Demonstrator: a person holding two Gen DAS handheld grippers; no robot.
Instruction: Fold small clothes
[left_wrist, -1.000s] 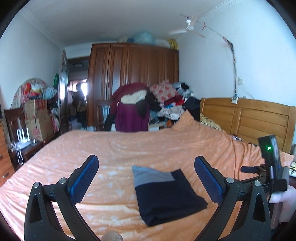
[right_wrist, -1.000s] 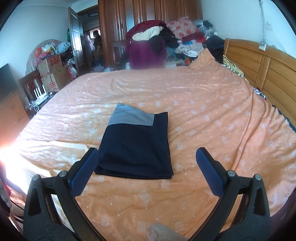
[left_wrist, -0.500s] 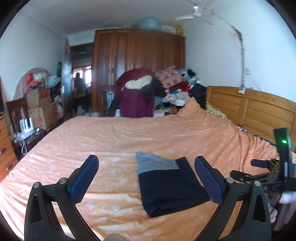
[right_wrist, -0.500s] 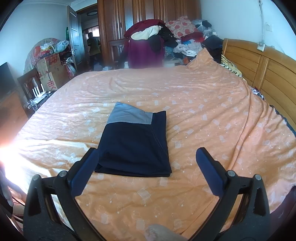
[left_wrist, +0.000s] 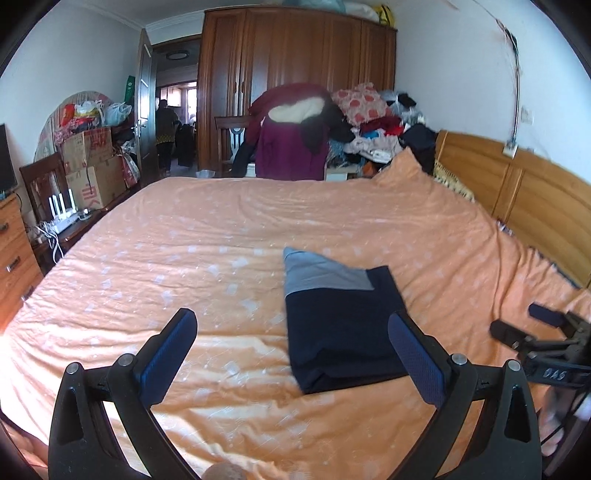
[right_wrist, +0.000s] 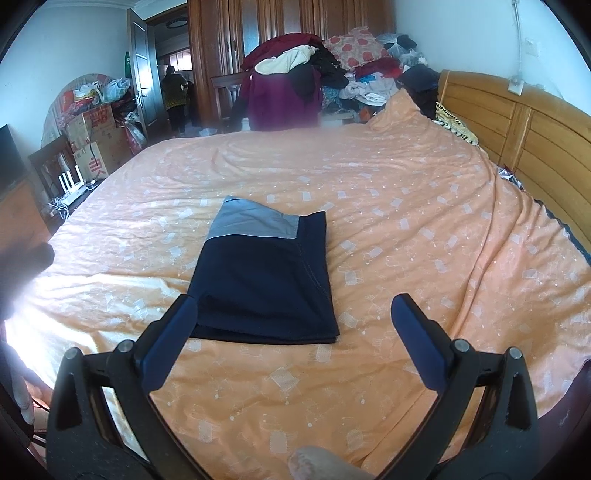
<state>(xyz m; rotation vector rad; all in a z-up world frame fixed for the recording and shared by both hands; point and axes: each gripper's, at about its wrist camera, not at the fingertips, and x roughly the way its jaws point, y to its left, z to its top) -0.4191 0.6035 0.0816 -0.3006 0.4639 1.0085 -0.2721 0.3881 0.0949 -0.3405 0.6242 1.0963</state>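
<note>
A folded dark navy garment (left_wrist: 340, 325) with a grey band at its far end lies flat on the orange bed cover (left_wrist: 221, 258). In the right wrist view the same garment (right_wrist: 266, 280) sits just ahead, left of centre. My left gripper (left_wrist: 293, 350) is open above the cover, nothing between its blue pads, the garment lying toward its right finger. My right gripper (right_wrist: 293, 332) is open too, held above the near edge of the garment, touching nothing. The right gripper's body (left_wrist: 546, 350) shows at the right edge of the left wrist view.
A wooden headboard (left_wrist: 524, 192) runs along the right. A heap of clothes (left_wrist: 369, 122) and a chair draped with coats (left_wrist: 291, 147) stand past the bed before a wardrobe (left_wrist: 295, 74). Boxes (left_wrist: 92, 166) and a dresser (left_wrist: 14, 251) line the left. A person (right_wrist: 175, 96) stands in the doorway.
The left wrist view has tipped downward and drawn closer to the bed, so the garment looks larger. The right gripper has barely shifted. The garment has not moved.
</note>
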